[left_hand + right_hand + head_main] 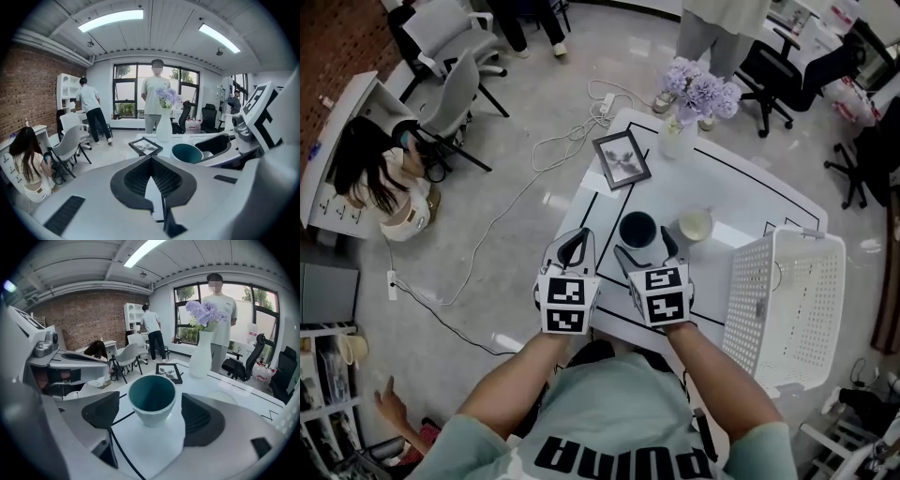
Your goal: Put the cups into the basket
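I judge neither cup is in yet. The teal cup point(152, 397) stands on the table point(727, 187) between the wide-open jaws of my right gripper point(151, 420), pads clear of it. The pale cup point(695, 225) sits just beside. My left gripper point(152, 180) is closed on nothing. The basket point(750, 300) waits at the right; both pickups remain

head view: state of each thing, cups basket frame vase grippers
Teal-lined pale ceramic cup: upright, empty.
Cream round cup: upright, untouched.
White perforated plastic basket: upright, neither cup in it.
Black picture frame: lying flat.
White vase of purple flowers: upright.
Left gripper: shut, empty.
Right gripper: open around the teal-lined cup, pads not pressing.
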Tool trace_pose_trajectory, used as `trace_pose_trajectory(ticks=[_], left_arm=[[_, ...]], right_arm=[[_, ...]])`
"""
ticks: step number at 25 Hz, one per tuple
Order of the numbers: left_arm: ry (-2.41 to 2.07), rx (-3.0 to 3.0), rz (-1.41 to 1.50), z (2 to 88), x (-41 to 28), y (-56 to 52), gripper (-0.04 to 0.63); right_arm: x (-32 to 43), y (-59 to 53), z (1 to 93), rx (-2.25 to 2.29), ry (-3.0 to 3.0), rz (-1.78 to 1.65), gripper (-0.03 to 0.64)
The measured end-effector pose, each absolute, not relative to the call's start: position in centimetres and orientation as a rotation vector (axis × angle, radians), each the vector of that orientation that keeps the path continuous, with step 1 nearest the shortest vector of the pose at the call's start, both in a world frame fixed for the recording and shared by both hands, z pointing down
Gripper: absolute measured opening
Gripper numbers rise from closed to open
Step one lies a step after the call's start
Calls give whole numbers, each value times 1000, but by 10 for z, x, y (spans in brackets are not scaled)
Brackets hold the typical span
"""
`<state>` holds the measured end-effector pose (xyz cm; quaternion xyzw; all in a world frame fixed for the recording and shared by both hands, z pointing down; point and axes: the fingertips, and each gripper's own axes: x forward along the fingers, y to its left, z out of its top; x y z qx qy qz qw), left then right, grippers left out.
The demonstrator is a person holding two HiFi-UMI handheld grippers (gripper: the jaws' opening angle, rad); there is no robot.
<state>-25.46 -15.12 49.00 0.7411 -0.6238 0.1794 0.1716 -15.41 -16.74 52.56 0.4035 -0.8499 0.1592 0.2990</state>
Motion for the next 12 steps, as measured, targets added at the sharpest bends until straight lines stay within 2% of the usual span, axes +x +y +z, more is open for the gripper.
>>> trace_pose_trajectory(ticks=[12], left_arm=[[-1749, 2105, 542, 507, -259, -169, 6]], right_arm=[[-165, -183, 537, 1056, -2239, 429, 396]])
